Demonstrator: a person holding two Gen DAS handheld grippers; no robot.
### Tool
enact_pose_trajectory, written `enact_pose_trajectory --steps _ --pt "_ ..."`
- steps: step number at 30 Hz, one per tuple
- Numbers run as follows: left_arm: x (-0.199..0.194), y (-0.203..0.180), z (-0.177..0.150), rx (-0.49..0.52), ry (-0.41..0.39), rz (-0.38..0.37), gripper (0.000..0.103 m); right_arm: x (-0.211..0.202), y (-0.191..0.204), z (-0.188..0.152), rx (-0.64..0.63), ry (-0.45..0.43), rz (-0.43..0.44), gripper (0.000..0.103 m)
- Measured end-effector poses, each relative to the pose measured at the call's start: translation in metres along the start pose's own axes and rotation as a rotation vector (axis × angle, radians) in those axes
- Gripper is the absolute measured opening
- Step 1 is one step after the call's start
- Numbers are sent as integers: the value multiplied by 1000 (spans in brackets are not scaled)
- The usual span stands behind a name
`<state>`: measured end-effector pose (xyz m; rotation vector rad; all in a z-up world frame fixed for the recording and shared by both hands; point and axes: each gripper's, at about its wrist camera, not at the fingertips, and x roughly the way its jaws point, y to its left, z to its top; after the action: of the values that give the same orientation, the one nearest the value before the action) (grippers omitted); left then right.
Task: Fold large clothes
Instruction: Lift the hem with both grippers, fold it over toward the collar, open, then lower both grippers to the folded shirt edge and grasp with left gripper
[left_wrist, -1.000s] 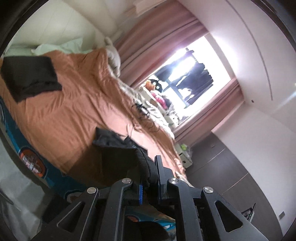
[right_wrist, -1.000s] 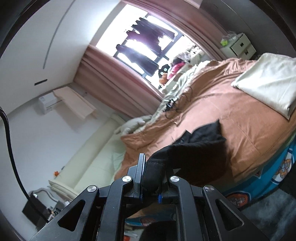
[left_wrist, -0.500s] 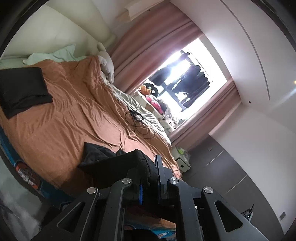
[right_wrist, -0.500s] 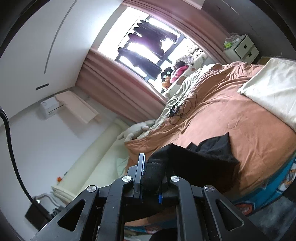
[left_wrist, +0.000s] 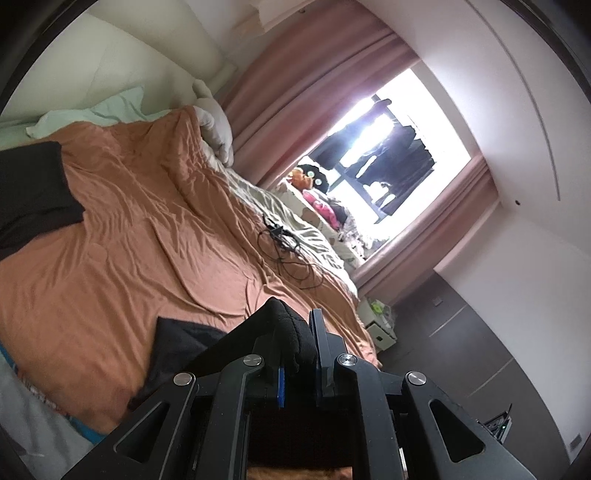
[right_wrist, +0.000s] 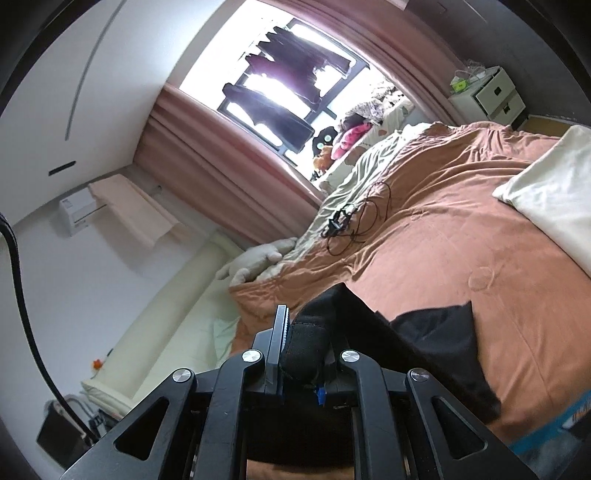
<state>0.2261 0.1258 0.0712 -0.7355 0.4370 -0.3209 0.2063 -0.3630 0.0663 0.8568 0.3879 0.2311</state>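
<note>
Between the left jaws: I have the left gripper (left_wrist: 297, 349) pressed together on a bunched edge of the black garment (left_wrist: 184, 343).
Between the right jaws: my right gripper (right_wrist: 303, 350) pinches another thick, seamed edge of that same garment, which trails off to its right.
Garment's place: lifted at both pinched edges; the rest hangs down and drapes onto the orange bedspread (left_wrist: 129, 240) just below and ahead of each claw.
Beyond the left claw: a folded black piece (left_wrist: 33, 192) lies far off to its left; a tangle of black cable (left_wrist: 284, 251) sits ahead, well apart from the cloth.
Beyond the right claw: a cream pillow (right_wrist: 550, 206) lies ahead and to the right.
Risk, slip: I judge each bite to be a thick wad, so a sharp tug could pull it free.
Risk, skew: if my two hands travel unevenly, the fold would land crooked.
Risk, snag: carrying too far forward could drag the hem over the cable.
Risk, bunching: the trailing part may crumple under itself when lowered.
</note>
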Motion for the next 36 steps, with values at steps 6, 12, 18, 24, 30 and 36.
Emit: enact_pose_trajectory --steps 6,12,18,24,30,36 --pt "66 4 20 13 48 47 11 59 -25 24 16 32 -48 12" --pt "139 25 28 7 110 98 11 111 -59 33 43 80 -112 12" --pt "197 57 24 -11 174 154 11 157 -93 32 73 130 -169 12" --pt "246 93 14 -48 237 217 11 197 -123 24 100 175 -217 13" --pt "281 130 4 -118 304 292 76 224 -157 18 157 210 -312 91" --pt "267 151 1 -142 266 325 90 210 -175 12 158 208 -370 91"
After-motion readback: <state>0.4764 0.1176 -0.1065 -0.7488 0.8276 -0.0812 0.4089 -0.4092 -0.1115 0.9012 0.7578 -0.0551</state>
